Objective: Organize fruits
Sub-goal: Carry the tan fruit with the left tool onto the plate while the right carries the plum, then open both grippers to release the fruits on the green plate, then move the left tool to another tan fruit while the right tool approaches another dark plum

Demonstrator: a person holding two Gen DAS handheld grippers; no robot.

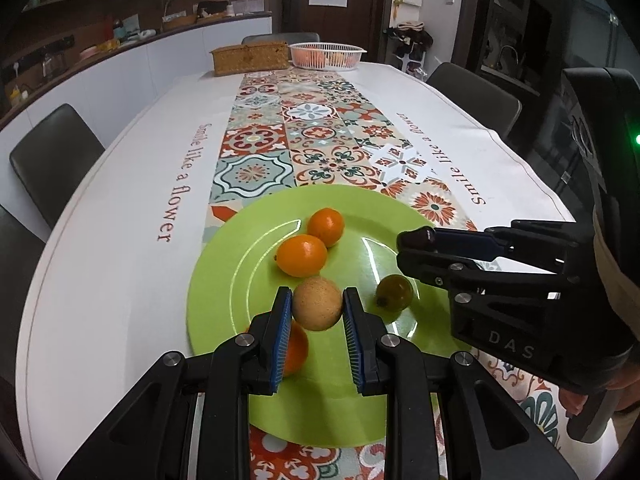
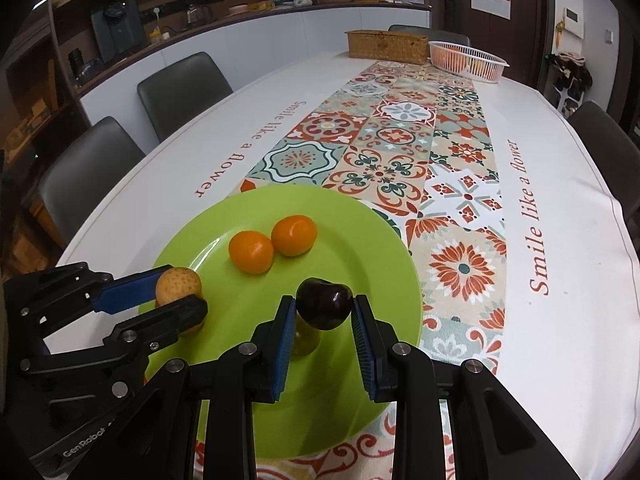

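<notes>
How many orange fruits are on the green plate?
3: two orange fruits touch near the middle of the green plate, at and; a third is half hidden behind the left gripper. More may be hidden.

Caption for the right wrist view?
Right gripper holds a dark fruit over the green plate; left gripper holds a tan fruit beside it.

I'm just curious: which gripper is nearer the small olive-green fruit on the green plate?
Right. The right gripper, shut on a dark round fruit, hangs just over the olive-green fruit; the left gripper is beside it.
</notes>
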